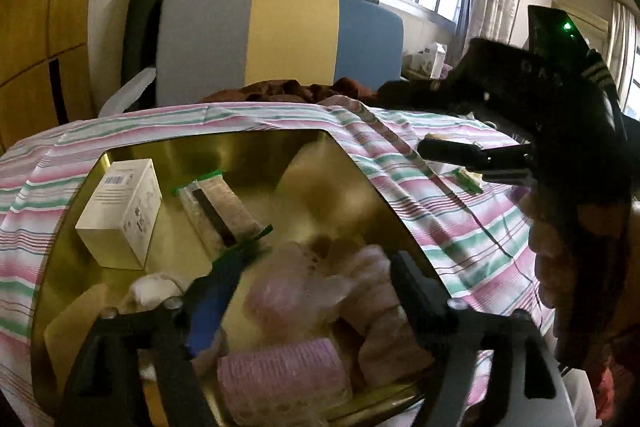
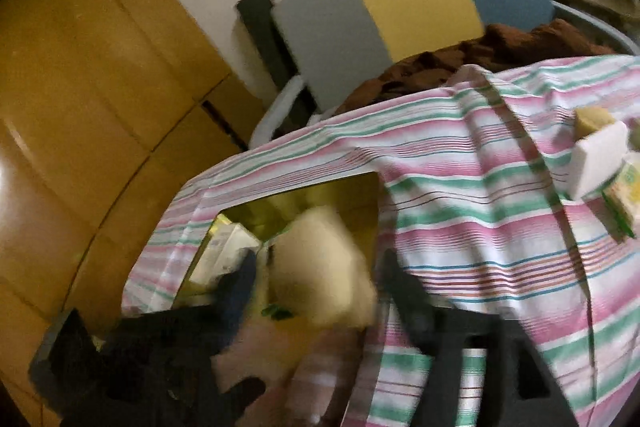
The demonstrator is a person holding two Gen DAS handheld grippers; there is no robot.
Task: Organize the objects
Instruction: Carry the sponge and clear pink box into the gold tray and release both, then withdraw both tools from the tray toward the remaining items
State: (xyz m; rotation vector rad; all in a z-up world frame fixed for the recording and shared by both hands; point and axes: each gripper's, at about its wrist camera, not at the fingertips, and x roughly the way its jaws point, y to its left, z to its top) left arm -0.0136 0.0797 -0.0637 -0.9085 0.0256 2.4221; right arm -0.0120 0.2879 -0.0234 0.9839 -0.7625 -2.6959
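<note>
An octagonal gold tin (image 1: 240, 143) sits on a pink, green and white striped cloth (image 1: 460, 227). It holds a white box (image 1: 120, 211), a green-ended packet (image 1: 216, 211), pink hair rollers (image 1: 280, 371) and a blurred pale sponge (image 1: 320, 187). My left gripper (image 1: 316, 291) hangs open over the rollers at the tin's near side, its pads touching nothing. My right gripper (image 1: 448, 163) reaches in from the right above the cloth. In the right wrist view this gripper (image 2: 320, 291) is open, and the blurred sponge (image 2: 320, 267) shows between its fingers over the tin (image 2: 340, 195), free of the pads.
On the cloth to the right lie a white block (image 2: 596, 163), a yellow piece (image 2: 592, 117) and a yellow-green packet (image 2: 624, 191). Behind the cloth stands a chair (image 1: 288, 35) with a grey, yellow and blue back and brown fabric (image 1: 280, 91). A wooden wardrobe (image 2: 80, 87) is at left.
</note>
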